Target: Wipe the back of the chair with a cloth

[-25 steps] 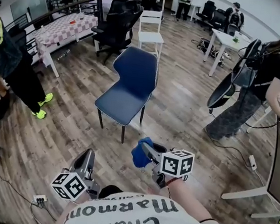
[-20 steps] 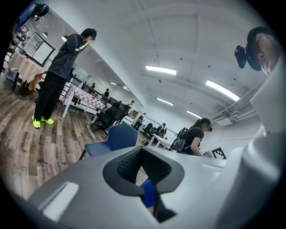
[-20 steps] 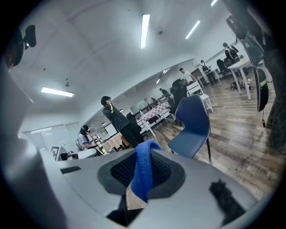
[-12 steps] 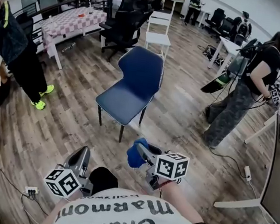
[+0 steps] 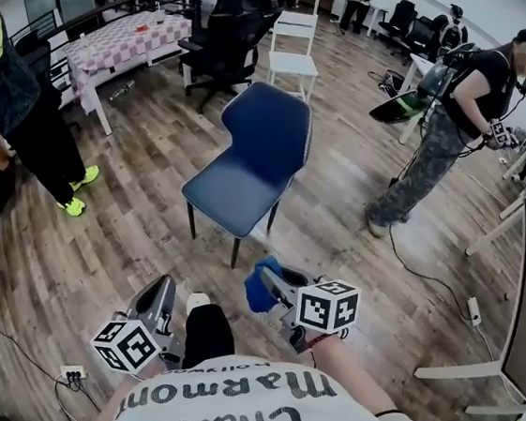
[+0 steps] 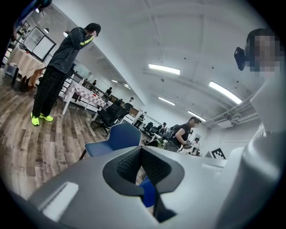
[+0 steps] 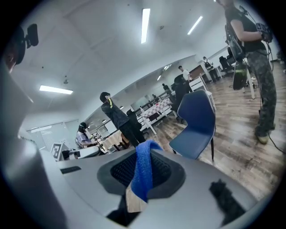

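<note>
Right gripper point(image 5: 270, 281) jaws clenched on blue cloth point(image 7: 144, 172); left gripper point(image 5: 163, 290) jaws pressed together, nothing between
Both grippers held low near the person's body; blue chair point(image 5: 250, 156) stands ahead on wood floor point(image 5: 100, 233), well apart from cloth, its back on the far side

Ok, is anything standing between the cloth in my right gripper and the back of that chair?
Nothing visible does. Only bare wood floor lies between the blue cloth, clamped in the right gripper, and the blue chair. The front of its back faces you, and its seat juts out left of the straight path.
</note>
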`<state>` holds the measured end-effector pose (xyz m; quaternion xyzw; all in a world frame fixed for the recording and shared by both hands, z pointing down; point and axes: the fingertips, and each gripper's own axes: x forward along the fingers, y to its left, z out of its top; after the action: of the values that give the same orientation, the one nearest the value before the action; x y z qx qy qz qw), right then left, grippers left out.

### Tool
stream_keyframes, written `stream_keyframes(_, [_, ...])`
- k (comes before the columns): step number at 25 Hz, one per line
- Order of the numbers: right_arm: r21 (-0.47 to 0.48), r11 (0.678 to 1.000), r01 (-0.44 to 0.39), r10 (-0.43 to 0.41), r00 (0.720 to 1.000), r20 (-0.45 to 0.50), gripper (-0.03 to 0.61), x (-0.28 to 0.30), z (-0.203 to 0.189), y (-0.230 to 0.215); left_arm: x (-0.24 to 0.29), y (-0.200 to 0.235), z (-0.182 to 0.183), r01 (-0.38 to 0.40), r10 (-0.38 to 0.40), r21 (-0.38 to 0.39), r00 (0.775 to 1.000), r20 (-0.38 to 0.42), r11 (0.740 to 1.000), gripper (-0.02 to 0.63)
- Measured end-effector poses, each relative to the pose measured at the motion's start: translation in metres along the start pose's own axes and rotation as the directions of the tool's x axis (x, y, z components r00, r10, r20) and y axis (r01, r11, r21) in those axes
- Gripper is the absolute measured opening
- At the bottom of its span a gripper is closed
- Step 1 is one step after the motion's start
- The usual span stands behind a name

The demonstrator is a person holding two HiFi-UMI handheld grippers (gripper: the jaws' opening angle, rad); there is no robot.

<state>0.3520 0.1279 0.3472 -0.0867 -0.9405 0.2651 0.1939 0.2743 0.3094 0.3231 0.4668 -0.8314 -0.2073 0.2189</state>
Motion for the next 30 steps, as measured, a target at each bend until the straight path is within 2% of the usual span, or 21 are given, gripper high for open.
stream_keyframes(11, [0.035, 0.996, 0.081, -0.081, 0.997, 0.001, 0.060, 0.086, 0.043, -0.023, 0.075, 0.077, 0.053, 0.032, -0.033, -0.028, 0.998, -0.049, 0.999, 0.003])
stream_keyframes(19, [0.058, 0.990, 0.128, -0.130, 0.991, 0.027, 0.060, 0.153, 0.098, -0.032, 0.125, 0.131, 0.117, 0.070, -0.072, -0.031, 0.995, -0.063, 0.997, 0.003])
stream_keyframes(26, [0.078, 0.978, 0.194, -0.200, 0.977, 0.072, 0.060, 0.193, 0.138, -0.044, 0.161, 0.174, 0.168, 0.088, -0.089, -0.030, 0.995, -0.044, 0.996, 0.003])
stream_keyframes(30, [0.081, 0.962, 0.262, -0.268, 0.959, 0.089, 0.060, 0.204, 0.152, -0.052, 0.179, 0.194, 0.191, 0.109, -0.110, -0.039, 0.993, -0.030, 0.993, 0.003])
